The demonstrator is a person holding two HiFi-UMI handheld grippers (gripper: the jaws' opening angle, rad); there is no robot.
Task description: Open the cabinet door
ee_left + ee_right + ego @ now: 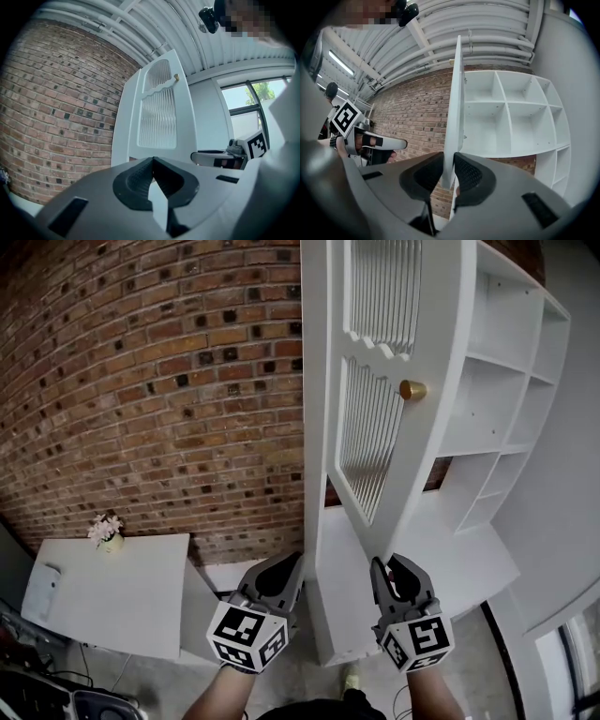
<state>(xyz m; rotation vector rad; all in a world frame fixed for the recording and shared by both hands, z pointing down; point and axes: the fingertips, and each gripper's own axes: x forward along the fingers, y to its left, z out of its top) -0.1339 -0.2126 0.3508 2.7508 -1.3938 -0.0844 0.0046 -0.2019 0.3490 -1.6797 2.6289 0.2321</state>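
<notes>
The white cabinet door [367,427] with ribbed glass panels and a brass knob [412,389] stands swung out from the open white shelves [497,381]. My right gripper [382,565] is shut on the door's lower edge. In the right gripper view the thin door edge [453,103] runs down between the two pads of my right gripper [449,169], which press on it. My left gripper [286,565] hangs beside the door's left side, shut with nothing in it. The left gripper view shows the left gripper [152,161] with its tips touching, and beyond it the door [159,112].
A brick wall [141,381] fills the left. Below it stands a white table [131,606] with a small flower pot [106,532]. The empty shelf compartments [511,112] lie right of the door. A window [248,108] is at the far right.
</notes>
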